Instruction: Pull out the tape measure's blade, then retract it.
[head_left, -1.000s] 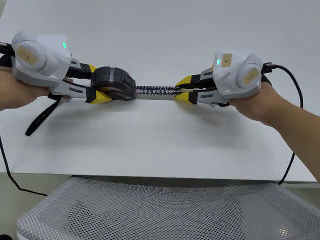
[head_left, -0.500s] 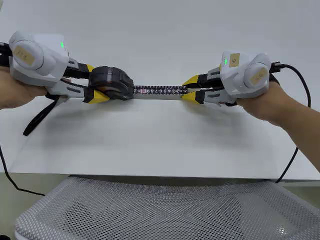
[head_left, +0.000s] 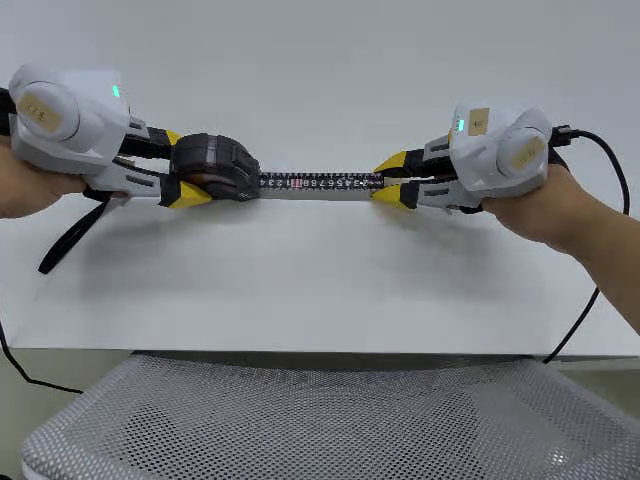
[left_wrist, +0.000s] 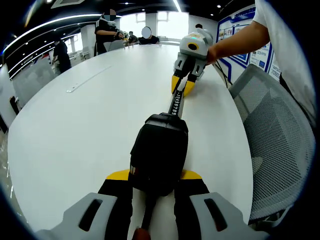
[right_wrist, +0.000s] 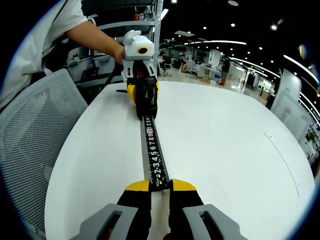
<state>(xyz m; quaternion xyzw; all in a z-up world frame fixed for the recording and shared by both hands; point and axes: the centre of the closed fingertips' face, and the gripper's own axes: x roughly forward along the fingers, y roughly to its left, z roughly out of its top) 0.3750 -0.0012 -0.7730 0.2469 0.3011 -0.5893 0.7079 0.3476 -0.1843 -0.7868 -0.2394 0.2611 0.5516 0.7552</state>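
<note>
A black tape measure case (head_left: 212, 166) hangs just above the white table (head_left: 320, 270), with my left gripper (head_left: 182, 170) shut on its sides. In the left gripper view the case (left_wrist: 159, 152) sits between my yellow-tipped jaws. Its silver numbered blade (head_left: 320, 183) runs right to my right gripper (head_left: 392, 178), which is shut on the blade's end. In the right gripper view the blade (right_wrist: 153, 155) stretches from my right gripper (right_wrist: 160, 186) to the case (right_wrist: 146, 98). The right gripper (left_wrist: 181, 85) appears far along the blade in the left gripper view.
A black strap (head_left: 75, 232) trails from the left gripper down onto the table. A black cable (head_left: 600, 260) loops off the right gripper over the table's edge. A grey mesh chair (head_left: 320, 420) stands at the near edge. People stand at the far end (left_wrist: 112, 27).
The two grippers have drawn further apart, the right one moving right and the left one left. More of the blade shows between them.
</note>
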